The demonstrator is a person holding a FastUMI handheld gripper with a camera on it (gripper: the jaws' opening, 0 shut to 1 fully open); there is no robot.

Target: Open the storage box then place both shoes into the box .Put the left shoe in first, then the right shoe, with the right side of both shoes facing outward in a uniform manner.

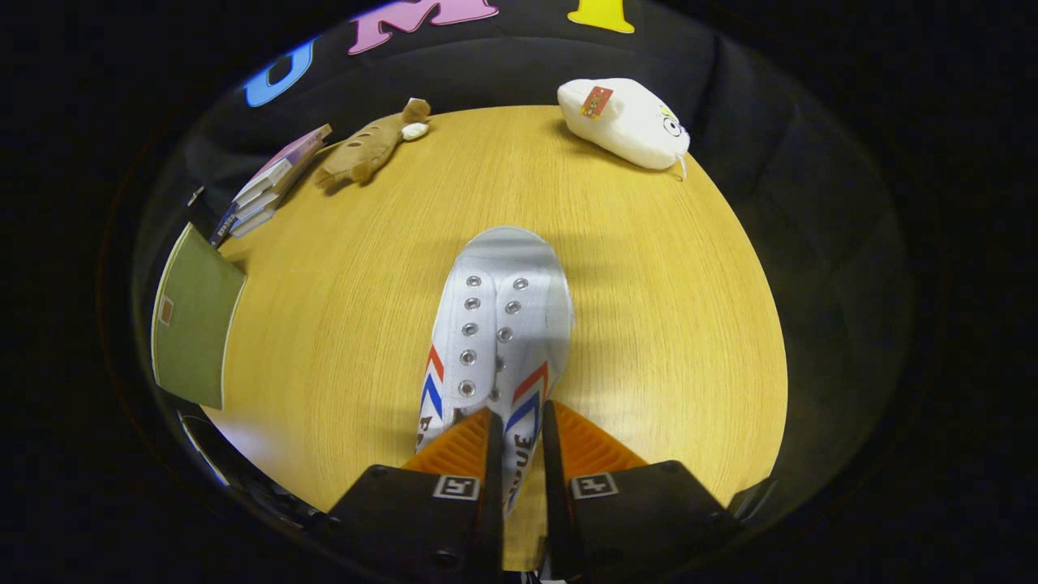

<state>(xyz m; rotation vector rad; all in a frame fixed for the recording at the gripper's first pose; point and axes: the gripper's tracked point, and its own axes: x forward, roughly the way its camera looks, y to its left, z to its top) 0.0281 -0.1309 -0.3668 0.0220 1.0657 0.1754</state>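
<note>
A: Where's the claw?

B: Low over the wooden table, pinching the side wall of a white shoe near its heel, one finger inside the opening, one outside.

A: And the shoe?

B: Hanging out ahead of the fingers, toe pointing away, eyelets up, red and blue chevrons on its side.

A: Beyond it?

B: A white plush, a brown plush, stacked books, and a green folder at the table's edge.

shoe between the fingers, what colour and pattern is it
White shoe with red and blue chevron stripes on its sides and metal eyelets, seen best in the gripper view.
</note>
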